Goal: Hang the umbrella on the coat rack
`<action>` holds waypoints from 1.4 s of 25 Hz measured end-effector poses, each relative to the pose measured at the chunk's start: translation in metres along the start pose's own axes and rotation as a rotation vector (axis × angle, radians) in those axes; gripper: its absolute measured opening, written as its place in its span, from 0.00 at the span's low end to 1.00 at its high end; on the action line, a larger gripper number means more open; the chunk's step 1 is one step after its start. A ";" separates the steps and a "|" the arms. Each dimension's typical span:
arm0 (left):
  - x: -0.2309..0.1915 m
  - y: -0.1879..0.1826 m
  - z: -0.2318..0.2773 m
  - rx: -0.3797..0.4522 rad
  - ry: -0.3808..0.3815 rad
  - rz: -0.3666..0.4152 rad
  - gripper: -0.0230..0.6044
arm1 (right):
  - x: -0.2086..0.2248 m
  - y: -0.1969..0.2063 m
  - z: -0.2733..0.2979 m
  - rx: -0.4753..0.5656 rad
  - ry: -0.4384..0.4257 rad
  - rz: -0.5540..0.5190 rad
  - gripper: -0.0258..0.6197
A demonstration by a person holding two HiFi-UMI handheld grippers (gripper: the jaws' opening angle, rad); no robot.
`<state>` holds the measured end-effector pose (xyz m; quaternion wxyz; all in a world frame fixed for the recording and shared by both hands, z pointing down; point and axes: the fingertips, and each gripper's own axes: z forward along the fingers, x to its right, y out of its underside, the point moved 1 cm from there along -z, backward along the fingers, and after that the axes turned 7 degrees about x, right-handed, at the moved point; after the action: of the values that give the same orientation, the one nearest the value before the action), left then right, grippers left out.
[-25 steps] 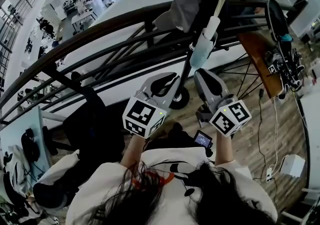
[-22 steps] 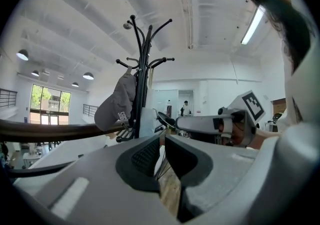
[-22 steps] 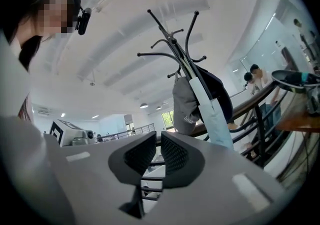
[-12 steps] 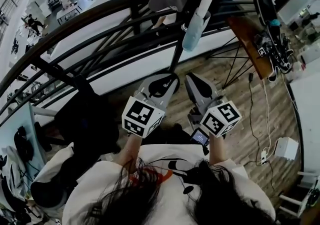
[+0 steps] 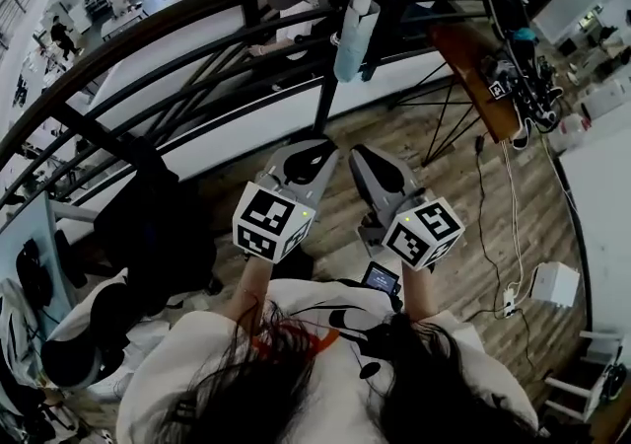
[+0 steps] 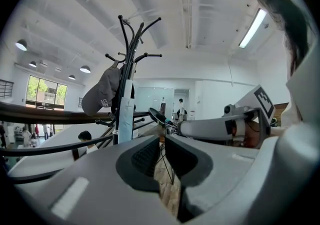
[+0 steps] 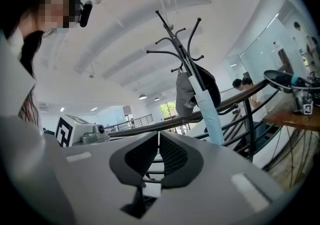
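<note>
Since a second ago the coat rack [image 5: 323, 102] and the umbrella [image 5: 355, 30] hanging on it have slid up and to the left in the head view, and the rack's foot, then showing between the two grippers, is now hidden behind them.

Nearest the camera, the person's dark hair and pale shirt fill the bottom of the head view. Just ahead, the left gripper [image 5: 314, 146] and the right gripper [image 5: 367, 152] are held side by side, close but apart, both pointing towards the rack. In each gripper view the ribbed jaws stand almost together with only a thin slit between them, and nothing is held in either.

Beyond them lies a wooden floor [image 5: 463, 195]. The black rack stands at its edge, against a dark curved railing [image 5: 148, 37]. The pale blue folded umbrella hangs upright along the rack's pole, below the curved hooks, well apart from both grippers. A grey cap [image 6: 99, 95] hangs just beside it. To the right stands a wooden worktop [image 5: 471, 62] carrying dark equipment.
</note>
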<state>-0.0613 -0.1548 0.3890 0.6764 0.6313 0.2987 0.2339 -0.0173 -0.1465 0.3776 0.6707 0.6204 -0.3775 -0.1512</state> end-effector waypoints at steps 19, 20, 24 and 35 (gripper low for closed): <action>0.160 0.049 -0.035 -0.079 -0.134 -0.043 0.09 | -0.008 0.025 -0.180 -0.054 -0.041 0.057 0.06; 0.166 0.052 -0.039 -0.084 -0.145 -0.046 0.09 | -0.011 0.027 -0.184 -0.059 -0.051 0.060 0.05; 0.182 0.055 -0.055 -0.091 -0.181 -0.044 0.09 | -0.023 0.034 -0.195 -0.072 -0.091 0.058 0.05; 0.193 0.065 -0.094 -0.109 -0.263 -0.036 0.09 | -0.055 0.056 -0.193 -0.101 -0.178 0.054 0.06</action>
<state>0.0142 0.0526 0.4305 0.7471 0.6135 0.2056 0.1525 0.0647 0.0397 0.4236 0.6687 0.5595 -0.4442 -0.2063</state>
